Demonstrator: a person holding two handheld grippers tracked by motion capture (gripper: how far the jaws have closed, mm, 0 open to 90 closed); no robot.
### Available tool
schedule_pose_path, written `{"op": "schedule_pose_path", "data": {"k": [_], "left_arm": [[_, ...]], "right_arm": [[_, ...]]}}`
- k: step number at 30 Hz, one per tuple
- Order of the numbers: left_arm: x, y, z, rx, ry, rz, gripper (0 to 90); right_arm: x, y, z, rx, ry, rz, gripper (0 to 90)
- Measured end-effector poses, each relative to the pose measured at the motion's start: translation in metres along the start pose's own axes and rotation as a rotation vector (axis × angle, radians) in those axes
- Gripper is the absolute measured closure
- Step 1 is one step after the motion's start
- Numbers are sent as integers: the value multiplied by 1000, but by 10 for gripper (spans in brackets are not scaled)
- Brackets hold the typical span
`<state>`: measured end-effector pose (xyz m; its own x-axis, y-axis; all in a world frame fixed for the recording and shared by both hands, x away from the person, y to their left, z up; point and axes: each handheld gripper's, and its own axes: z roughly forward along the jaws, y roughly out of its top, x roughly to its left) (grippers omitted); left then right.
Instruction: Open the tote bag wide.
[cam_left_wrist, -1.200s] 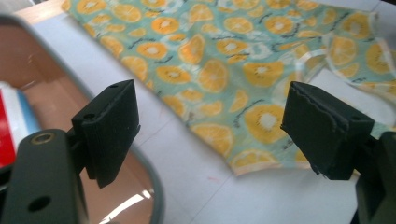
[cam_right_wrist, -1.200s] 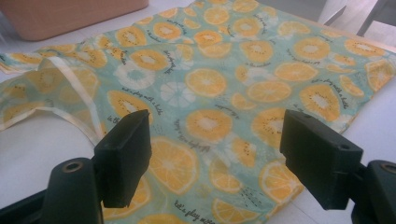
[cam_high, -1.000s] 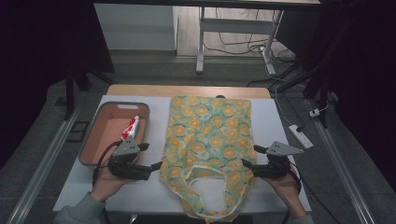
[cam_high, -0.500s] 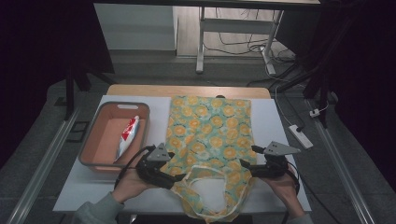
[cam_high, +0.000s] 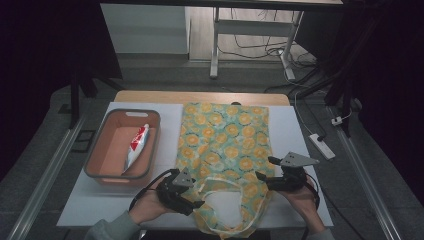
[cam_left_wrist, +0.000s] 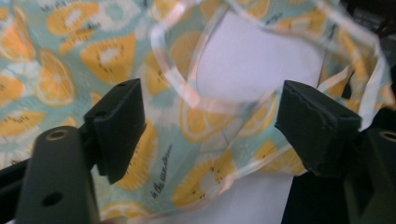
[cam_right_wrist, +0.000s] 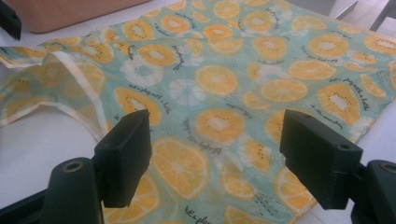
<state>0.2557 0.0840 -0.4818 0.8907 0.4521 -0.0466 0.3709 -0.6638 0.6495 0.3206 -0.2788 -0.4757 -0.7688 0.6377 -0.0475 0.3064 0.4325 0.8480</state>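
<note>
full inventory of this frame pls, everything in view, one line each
Tote bag: 1, teal with orange-slice print and pale handles, flat at table centre, handles toward the person.
Bin: 1, salmon with grey rim, left part of the table.
Tube: 1, white and red, lying inside the bin.
Table: 1, white top with a wooden far edge.
Power strip: 1, white, past the table's right edge.
Metal frame: 1, pale, on the floor behind the table, with dark cables beside it.
Left gripper: 1, black, open, at the bag's near left edge.
Right gripper: 1, black with grey plate, open, at the bag's near right edge.
</note>
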Motion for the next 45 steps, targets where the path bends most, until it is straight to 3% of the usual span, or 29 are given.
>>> {"op": "schedule_pose_path", "data": {"k": [1, 5, 6, 9, 10, 11, 12, 16, 24, 30, 32, 33, 38, 42, 43, 45], "left_arm": [[0, -2, 2, 8, -1, -2, 269], [1, -5, 7, 31, -9, 6, 443], [1, -5, 8, 38, -5, 9, 443], [2, -7, 11, 40, -2, 3, 625], [3, -7, 11, 43, 0, 4, 754], [3, -7, 11, 41, 4, 0, 754], [4, -7, 10, 41, 1, -4, 863], [8, -8, 7, 19, -15, -13, 882], [18, -6, -26, -157, -27, -69, 883], [30, -5, -47, -248, -9, -116, 883], [35, -3, -53, -272, -3, -133, 883], [36, -3, -55, -283, -1, -140, 883], [43, -1, -66, -323, 21, -161, 883], [48, -1, -70, -344, 21, -186, 883], [50, -1, -71, -347, 23, -193, 883], [52, -1, -71, -348, 24, -197, 883]], "right_arm": [[0, 0, 0, 0, 0, 0, 250], [-1, 0, -1, -4, -3, 0, 250], [-1, 0, -1, -4, -3, 0, 250], [-1, 0, -1, -3, -2, 0, 250], [-1, 0, -1, -2, -1, -1, 251], [-1, 0, -1, -2, -1, -1, 251], [-1, 0, -1, -2, 0, -2, 251], [-1, 0, -1, -3, 1, -3, 251], [-1, 6, -9, -15, 10, -3, 254], [8, 19, -18, -13, 63, -32, 266], [17, 24, -17, -6, 113, -51, 270], [17, 24, -17, -6, 113, -51, 270], [41, 24, -3, 98, 236, -118, 254], [55, 16, -2, 123, 284, -124, 244], [66, 10, -2, 139, 312, -133, 238], [77, 6, 0, 163, 324, -166, 236]]}}
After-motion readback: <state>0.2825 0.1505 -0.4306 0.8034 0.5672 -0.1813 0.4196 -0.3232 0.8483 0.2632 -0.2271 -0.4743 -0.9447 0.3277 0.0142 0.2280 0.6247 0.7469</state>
